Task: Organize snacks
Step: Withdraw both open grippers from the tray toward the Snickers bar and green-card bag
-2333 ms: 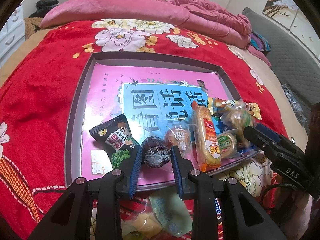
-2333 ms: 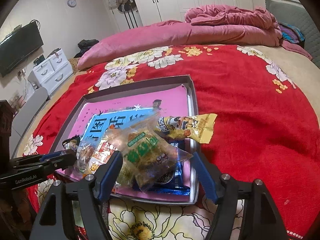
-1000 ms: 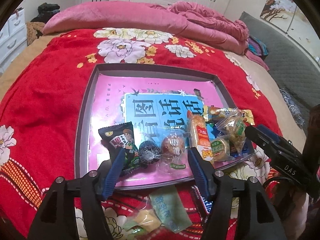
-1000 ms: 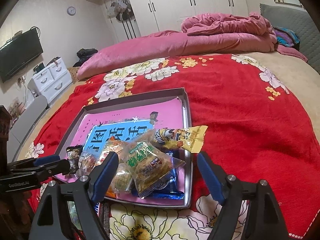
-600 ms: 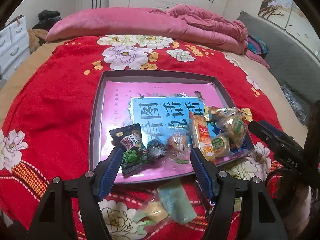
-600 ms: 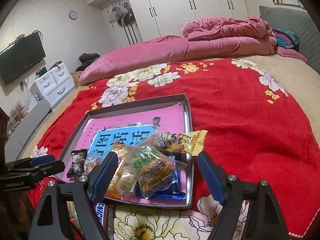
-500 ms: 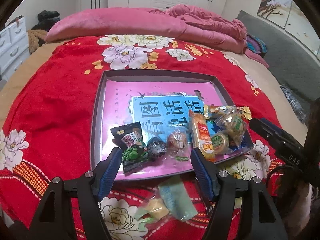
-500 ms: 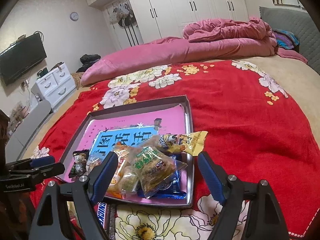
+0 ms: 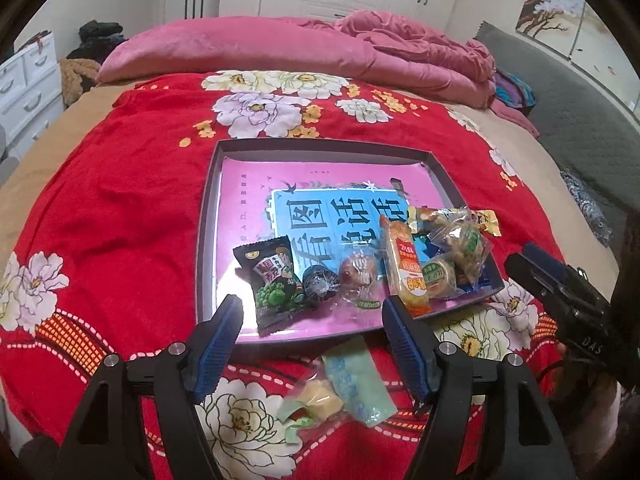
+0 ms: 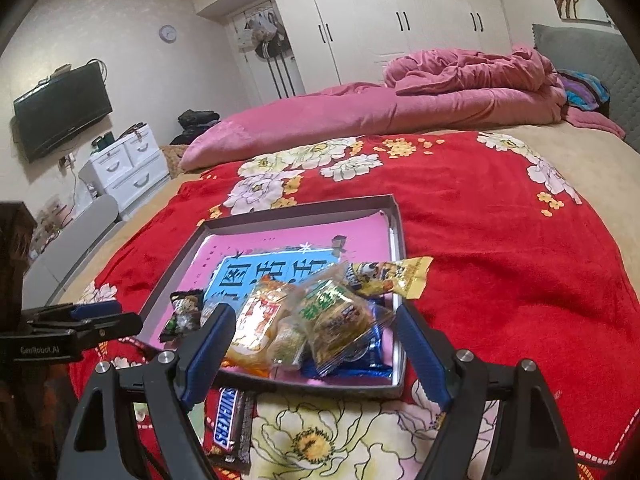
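The left gripper (image 9: 312,340) and right gripper (image 10: 316,344) hovered with jaws wide, holding nothing. The snacks (image 9: 404,268) lay along the tray's (image 9: 208,208) near edge; a chocolate bar (image 10: 229,420) lay on the blanket (image 10: 500,240) just outside it.

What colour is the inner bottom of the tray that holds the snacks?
The tray has a pink bottom with a light blue panel bearing dark characters; the left wrist view shows it best.

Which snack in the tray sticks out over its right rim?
The yellow packet: its end hangs past the tray rim over the red blanket. The other tray snacks lie inside.
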`<state>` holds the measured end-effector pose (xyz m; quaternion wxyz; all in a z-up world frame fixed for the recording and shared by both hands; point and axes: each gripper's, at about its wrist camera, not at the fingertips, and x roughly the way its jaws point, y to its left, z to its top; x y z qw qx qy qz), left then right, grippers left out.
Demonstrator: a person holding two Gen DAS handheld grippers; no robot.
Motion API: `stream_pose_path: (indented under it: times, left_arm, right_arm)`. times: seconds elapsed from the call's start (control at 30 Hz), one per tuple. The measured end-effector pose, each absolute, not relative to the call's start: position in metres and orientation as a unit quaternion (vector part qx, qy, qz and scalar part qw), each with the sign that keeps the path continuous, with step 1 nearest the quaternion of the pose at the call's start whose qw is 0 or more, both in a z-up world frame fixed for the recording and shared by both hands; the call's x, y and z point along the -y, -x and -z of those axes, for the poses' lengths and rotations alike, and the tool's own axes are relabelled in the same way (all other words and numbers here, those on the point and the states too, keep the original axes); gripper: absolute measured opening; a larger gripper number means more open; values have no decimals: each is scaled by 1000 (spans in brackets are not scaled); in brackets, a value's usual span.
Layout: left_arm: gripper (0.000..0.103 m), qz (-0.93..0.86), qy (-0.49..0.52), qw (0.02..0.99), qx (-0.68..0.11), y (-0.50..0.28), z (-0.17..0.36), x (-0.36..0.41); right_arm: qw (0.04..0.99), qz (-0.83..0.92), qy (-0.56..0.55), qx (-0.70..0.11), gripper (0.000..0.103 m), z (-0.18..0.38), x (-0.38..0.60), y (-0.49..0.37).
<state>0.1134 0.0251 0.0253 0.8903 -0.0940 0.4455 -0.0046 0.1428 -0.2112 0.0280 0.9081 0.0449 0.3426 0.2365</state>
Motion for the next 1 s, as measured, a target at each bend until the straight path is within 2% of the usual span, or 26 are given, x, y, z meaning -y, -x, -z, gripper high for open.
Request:
stream_pose_path:
  times: [0.53,1.0]
  left_arm:
    - [74,11,86,891,-445,-102,-27,-21]
    - [74,12,83,887,-455,-93,-17,-25]
  right_arm:
    - [900,-251,-25,-357,82,-21,200,-123]
    - [866,-286,37,-409,82,7,158,-106]
